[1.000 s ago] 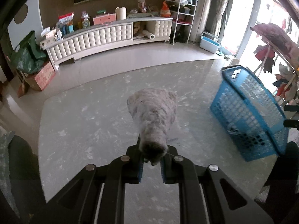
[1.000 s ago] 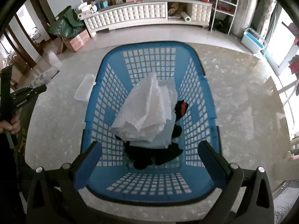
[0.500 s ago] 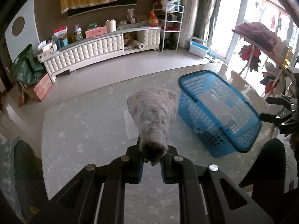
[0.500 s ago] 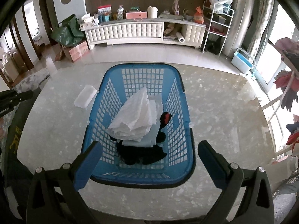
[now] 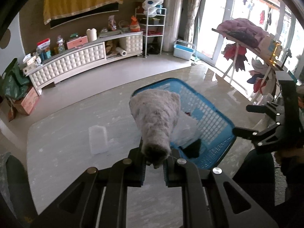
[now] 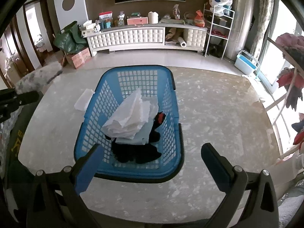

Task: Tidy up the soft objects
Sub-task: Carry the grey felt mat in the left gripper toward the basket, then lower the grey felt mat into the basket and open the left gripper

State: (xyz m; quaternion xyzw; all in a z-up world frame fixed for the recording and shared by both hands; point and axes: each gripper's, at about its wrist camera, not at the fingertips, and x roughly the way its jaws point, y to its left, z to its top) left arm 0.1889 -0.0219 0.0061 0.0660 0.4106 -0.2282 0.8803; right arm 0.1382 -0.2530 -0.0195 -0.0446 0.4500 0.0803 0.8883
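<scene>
The left gripper (image 5: 154, 163) pinches the narrow end of a grey fuzzy cloth (image 5: 156, 117), its blue pads pressed against the fabric on both sides. The cloth spreads wider away from the jaws and hangs in the air, clear of the table (image 5: 62, 148); in the left wrist view it covers the near-left corner of the blue basket (image 5: 212, 125), so it lies over or just in front of that corner, and which of the two cannot be told from that view. In the right wrist view the same cloth shows at the left edge, well to the left of the basket and apart from it. The right gripper (image 6: 152, 161) has its jaws spread wide with nothing between them, and it sits at the near end of the basket, pointing down toward it. The basket stands upright on the marble-patterned table and holds a crumpled white cloth (image 6: 131, 119) on top of a pale folded piece (image 6: 140, 138), with a black garment (image 6: 136, 153) beneath them toward the near end and a small red patch (image 6: 161, 116) showing on black fabric at the right side. A flat clear lid (image 5: 97, 139) lies on the table just beside the basket's left wall. Beyond the table, a white cabinet (image 6: 133, 36) runs along the far wall, and a clothes rack (image 5: 245, 38) stands by the window on the right.
</scene>
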